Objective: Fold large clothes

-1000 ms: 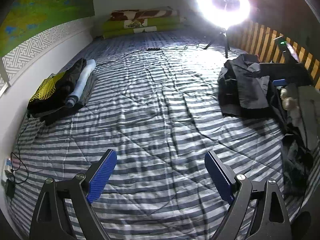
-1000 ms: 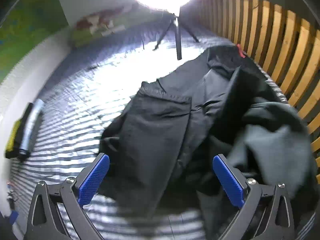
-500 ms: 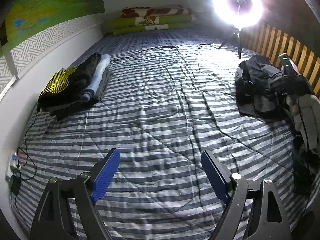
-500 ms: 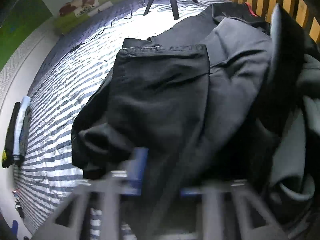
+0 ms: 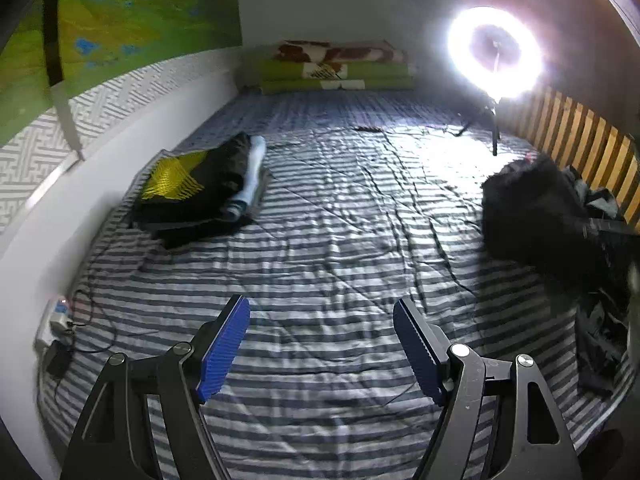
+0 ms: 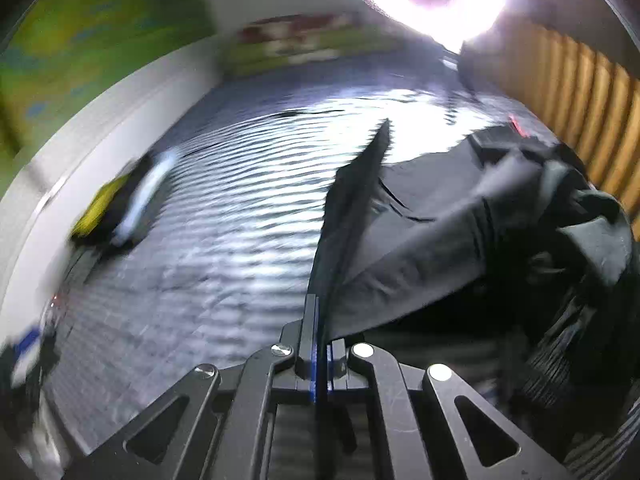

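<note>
- Bed (image 5: 320, 240) fills the room between the wall on the left and the slatted rail (image 5: 580, 140) on the right.
- Pillows (image 5: 332, 68) stacked at the far end of bed, against the back wall.
- Folded clothes pile (image 5: 200, 192) on bed, left side, near the wall.
- Ring light (image 5: 494, 50) on a tripod stands on bed, far right corner, just beside the rail.
- Loose clothes heap (image 5: 536, 208) on bed, right side, against the rail, in front of the light.
- Power strip (image 5: 56, 320) with cables at near-left edge of bed, by the wall.
- Poster (image 5: 120, 12) on left wall, above the folded pile.
</note>
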A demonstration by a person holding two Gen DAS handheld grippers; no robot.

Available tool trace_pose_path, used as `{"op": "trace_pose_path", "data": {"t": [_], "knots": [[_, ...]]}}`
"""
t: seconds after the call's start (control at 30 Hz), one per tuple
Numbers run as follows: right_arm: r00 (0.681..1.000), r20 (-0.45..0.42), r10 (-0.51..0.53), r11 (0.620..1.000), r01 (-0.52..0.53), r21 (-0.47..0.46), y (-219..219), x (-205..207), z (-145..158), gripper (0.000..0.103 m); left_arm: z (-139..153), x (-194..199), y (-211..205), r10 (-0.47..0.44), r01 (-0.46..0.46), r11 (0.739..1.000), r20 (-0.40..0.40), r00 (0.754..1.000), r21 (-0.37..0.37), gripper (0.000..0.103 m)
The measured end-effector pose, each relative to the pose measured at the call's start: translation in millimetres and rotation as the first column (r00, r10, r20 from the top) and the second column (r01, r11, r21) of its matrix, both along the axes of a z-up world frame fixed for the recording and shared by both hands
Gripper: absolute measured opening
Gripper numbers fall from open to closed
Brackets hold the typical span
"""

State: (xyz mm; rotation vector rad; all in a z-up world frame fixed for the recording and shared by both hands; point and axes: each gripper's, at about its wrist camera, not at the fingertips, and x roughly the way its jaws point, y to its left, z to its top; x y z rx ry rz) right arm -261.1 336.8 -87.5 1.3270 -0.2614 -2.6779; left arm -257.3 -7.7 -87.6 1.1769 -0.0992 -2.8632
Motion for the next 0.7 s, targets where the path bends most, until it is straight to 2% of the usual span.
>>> {"op": "trace_pose_path", "data": {"t": [0.13,0.23,0.4,0.5,0.57,0.63,0.67,0.7], "knots": [[0.99,0.002,0.143,0.989,-0.143,-0.048,-62.7,50.8,3.6,0.003,15.3,18.5,-21.0,0.03,-0.03,1.0,-0.015,0.999,0.004,0.078],[0.961,0.01,0.277,0.958,-0.275,-0.084,-112.3,90.5,0.7,0.003,25.3,31.6,-37.2,0.055,-0.055,0.998,-0.025,0.998,0.0,0.078],[0.881,0.042,0.471,0.872,-0.457,-0.175,-183.1,159.4,-9.4,0.003,34.4,45.6,-60.8,0.083,-0.083,0.997,-0.026,0.996,-0.005,0.078],[0.817,0.07,0.573,0.808,-0.548,-0.217,-216.9,187.1,-23.8,0.003,31.2,44.7,-66.5,0.059,-0.059,0.998,-0.002,0.998,-0.008,0.078],[0.785,0.096,0.612,0.785,-0.586,-0.201,-226.8,199.5,-31.7,0.003,23.5,37.6,-63.4,0.024,-0.024,1.0,0.014,1.0,0.011,0.078],[0.778,0.127,0.615,0.786,-0.591,-0.181,-224.4,201.0,-38.7,0.006,17.2,28.2,-55.8,-0.016,0.015,0.999,0.026,1.0,0.034,0.078],[0.792,0.147,0.593,0.803,-0.567,-0.182,-212.0,197.9,-39.9,0.006,12.9,21.0,-48.4,-0.032,0.031,0.999,0.035,0.999,0.04,0.078],[0.808,0.149,0.569,0.819,-0.542,-0.188,-193.4,194.9,-37.3,0.011,10.5,15.5,-43.5,-0.045,0.043,0.998,0.041,0.998,0.041,0.078]]}}
